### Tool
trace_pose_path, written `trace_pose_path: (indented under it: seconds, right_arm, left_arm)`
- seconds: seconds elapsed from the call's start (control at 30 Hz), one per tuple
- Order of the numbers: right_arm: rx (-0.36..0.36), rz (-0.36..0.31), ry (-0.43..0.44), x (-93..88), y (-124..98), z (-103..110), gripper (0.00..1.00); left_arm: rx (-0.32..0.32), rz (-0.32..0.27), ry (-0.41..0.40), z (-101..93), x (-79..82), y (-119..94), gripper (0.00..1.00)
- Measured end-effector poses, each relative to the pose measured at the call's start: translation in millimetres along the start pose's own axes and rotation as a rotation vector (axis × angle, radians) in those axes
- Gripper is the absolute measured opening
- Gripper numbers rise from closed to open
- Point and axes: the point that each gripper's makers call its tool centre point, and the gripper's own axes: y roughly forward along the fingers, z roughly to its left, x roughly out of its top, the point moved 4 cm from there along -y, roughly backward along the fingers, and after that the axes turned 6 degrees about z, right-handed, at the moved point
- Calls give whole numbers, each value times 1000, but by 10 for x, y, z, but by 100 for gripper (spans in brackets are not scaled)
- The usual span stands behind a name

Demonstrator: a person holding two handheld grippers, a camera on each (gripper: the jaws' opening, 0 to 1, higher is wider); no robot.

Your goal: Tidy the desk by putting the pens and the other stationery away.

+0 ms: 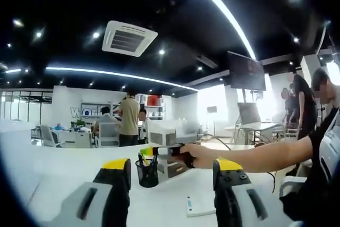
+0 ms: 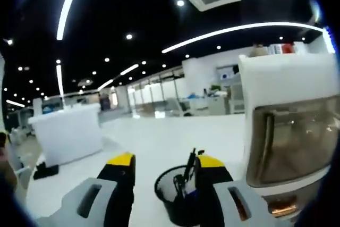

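Pens (image 2: 187,171) stand in mesh pen cup (image 2: 178,195) between open right gripper (image 2: 166,169) jaws

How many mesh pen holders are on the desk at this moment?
1. A black mesh pen cup stands on the white desk, beyond the left gripper's jaws; in the right gripper view it sits between that gripper's jaws.

Open office with a black ceiling (image 1: 159,3), strip lights (image 1: 223,9), white desks (image 2: 66,131) and a wall screen (image 1: 246,71).
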Motion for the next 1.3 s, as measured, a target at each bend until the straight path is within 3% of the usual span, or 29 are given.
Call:
trace_pose_path:
  seconds: [0.33, 0.47, 0.73, 0.8, 0.93, 0.97, 1.17, 1.3]
  right_arm:
    - [117, -2, -50, 134, -338, 203, 48]
    - [130, -6, -82, 167, -448, 226, 51]
    - [209, -21, -153, 280, -1183, 311, 51]
    - [222, -15, -164, 361, -1216, 233, 51]
    - [229, -15, -176, 357, -1316, 229, 52]
    - [224, -12, -203, 373, -1556, 181, 52]
    - [222, -51, -207, 460, -1987, 133, 51]
    - [239, -55, -186, 514, -2123, 48, 52]
  left_arm:
    - [-23, 1, -4, -36, 2, 23, 62]
    - [-25, -4, -3, -58, 13, 25, 62]
    - [-62, -6, -16, -132, 13, 78, 62]
    - [-70, -6, -14, -156, 16, 85, 62]
    - [-74, -7, -14, -168, 21, 86, 62]
    - [-85, -13, -13, -198, 36, 84, 62]
    - [-92, -14, -16, -206, 38, 82, 62]
    - [-93, -13, -16, -222, 34, 85, 62]
